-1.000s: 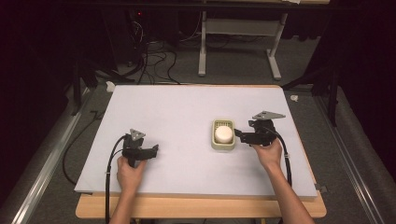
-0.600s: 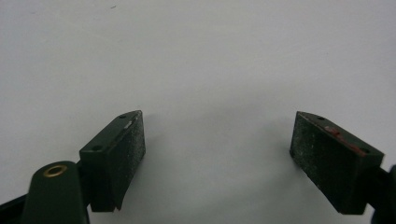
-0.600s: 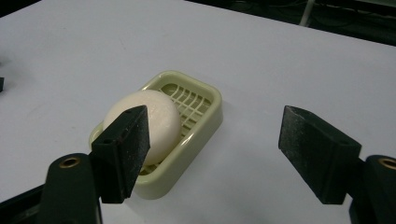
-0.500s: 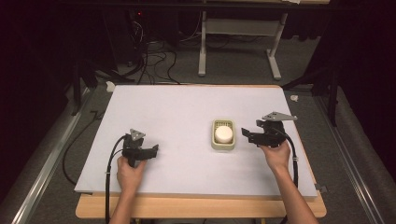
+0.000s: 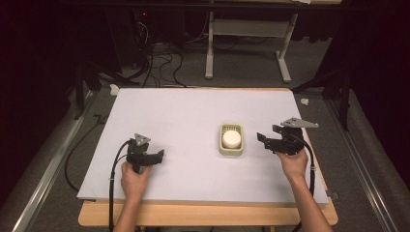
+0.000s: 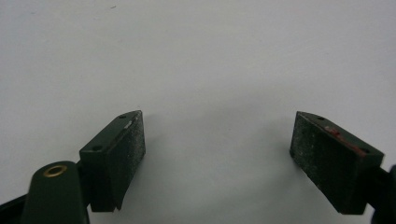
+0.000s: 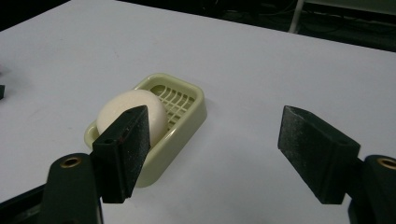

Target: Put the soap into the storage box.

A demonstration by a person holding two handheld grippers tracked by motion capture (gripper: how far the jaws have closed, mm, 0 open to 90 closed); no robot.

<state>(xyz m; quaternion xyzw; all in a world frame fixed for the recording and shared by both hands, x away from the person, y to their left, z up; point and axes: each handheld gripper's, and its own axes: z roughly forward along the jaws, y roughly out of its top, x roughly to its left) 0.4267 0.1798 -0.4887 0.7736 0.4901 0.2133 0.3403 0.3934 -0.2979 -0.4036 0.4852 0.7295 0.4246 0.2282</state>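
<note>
High view: a white table top (image 5: 193, 111) lies on a wooden table (image 5: 208, 215), with dark floor and cables beyond its far edge. A pale green soap dish (image 5: 230, 139) with a slatted base sits right of the sheet's centre. A round white bar of soap (image 5: 231, 139) rests inside it, toward the near end of the dish.

The right gripper (image 5: 265, 138) is held at about 3 o'clock from the dish, near it but apart. Its jaws are spread wide, empty, and point toward the dish. The right hand (image 5: 293, 163) grips it from behind, and a grey three-cornered plate (image 5: 300, 123) sits on top.

The left gripper (image 5: 155, 155) is held at about 8 o'clock from the dish, well apart from it. Its jaws are likewise wide and empty, over bare white surface. The left hand (image 5: 134, 180) holds it, and a black cable (image 5: 113, 183) trails toward the near edge.

Right gripper view: the soap lies partly behind one jaw, at the end of the dish nearer the camera.
</note>
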